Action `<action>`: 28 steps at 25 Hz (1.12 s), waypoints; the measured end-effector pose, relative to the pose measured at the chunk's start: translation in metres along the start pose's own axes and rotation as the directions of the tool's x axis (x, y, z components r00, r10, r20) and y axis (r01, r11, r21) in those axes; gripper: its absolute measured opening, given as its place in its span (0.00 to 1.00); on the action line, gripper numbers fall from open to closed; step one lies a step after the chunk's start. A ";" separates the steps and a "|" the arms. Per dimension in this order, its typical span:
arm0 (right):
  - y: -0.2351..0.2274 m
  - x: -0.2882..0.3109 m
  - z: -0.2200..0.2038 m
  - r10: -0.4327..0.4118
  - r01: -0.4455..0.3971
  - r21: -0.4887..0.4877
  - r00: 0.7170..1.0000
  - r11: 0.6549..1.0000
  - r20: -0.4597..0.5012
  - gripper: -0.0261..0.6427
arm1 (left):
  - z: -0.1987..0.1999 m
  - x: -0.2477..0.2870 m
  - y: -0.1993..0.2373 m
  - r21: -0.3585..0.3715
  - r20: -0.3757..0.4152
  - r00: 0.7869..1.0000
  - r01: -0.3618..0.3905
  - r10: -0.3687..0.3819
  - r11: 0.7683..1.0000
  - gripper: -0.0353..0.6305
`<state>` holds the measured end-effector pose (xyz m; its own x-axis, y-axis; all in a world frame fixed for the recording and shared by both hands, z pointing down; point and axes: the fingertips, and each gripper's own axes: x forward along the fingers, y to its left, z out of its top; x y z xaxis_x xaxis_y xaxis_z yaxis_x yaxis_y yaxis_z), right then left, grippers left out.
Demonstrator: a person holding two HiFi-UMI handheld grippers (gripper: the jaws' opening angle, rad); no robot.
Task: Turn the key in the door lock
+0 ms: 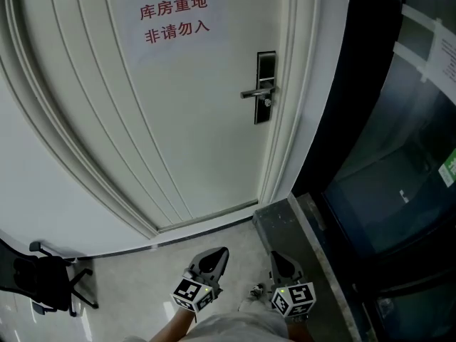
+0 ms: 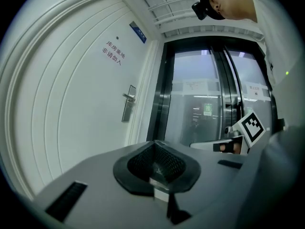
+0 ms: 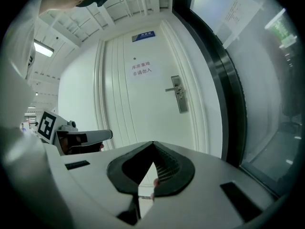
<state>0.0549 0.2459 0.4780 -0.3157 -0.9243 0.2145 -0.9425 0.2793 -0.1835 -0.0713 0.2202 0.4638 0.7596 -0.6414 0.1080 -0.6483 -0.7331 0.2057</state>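
The left gripper point(image 1: 212, 258) and the right gripper point(image 1: 280, 262) were held low, side by side, pointed roughly level, with jaws pressed together.

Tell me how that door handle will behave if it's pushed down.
The handle looks like a stiff metal lever, so it should probably pivot down rather than bend. Its shiny finish may be slippery. It is fixed to the dark plate on the door, so it likely won't come free.

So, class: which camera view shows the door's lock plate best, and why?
The head view: the lock plate looks largest and faces the camera. The right gripper view shows it smaller, tilted; the left gripper view shows it smallest, at a slant.
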 end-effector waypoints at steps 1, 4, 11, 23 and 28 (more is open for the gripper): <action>-0.007 0.010 0.005 0.020 -0.020 -0.006 1.000 1.000 -0.003 0.04 | 0.005 0.012 0.004 0.002 0.001 1.000 -0.018 0.018 1.000 0.06; -0.036 0.035 0.017 0.057 -0.057 -0.024 0.998 0.998 -0.007 0.04 | 0.012 0.047 0.013 -0.005 0.039 0.998 -0.054 0.054 0.999 0.06; -0.101 0.074 0.035 0.045 -0.045 -0.025 0.999 0.999 -0.012 0.04 | 0.016 0.102 0.025 -0.014 0.025 0.996 -0.087 0.087 0.996 0.06; -0.155 0.161 0.052 0.007 -0.012 -0.097 0.999 0.995 -0.049 0.04 | 0.038 0.202 0.097 -0.020 0.050 0.996 -0.073 0.074 0.997 0.06; -0.178 0.221 0.088 -0.064 0.058 -0.164 0.997 0.985 -0.033 0.04 | 0.072 0.253 0.140 -0.011 0.122 0.992 -0.031 0.032 0.999 0.06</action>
<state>0.1622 -0.0307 0.4733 -0.2579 -0.9313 0.2571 -0.9644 0.2641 -0.0107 0.0265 -0.0613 0.4503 0.7262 -0.6874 -0.0050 -0.6710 -0.7104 0.2124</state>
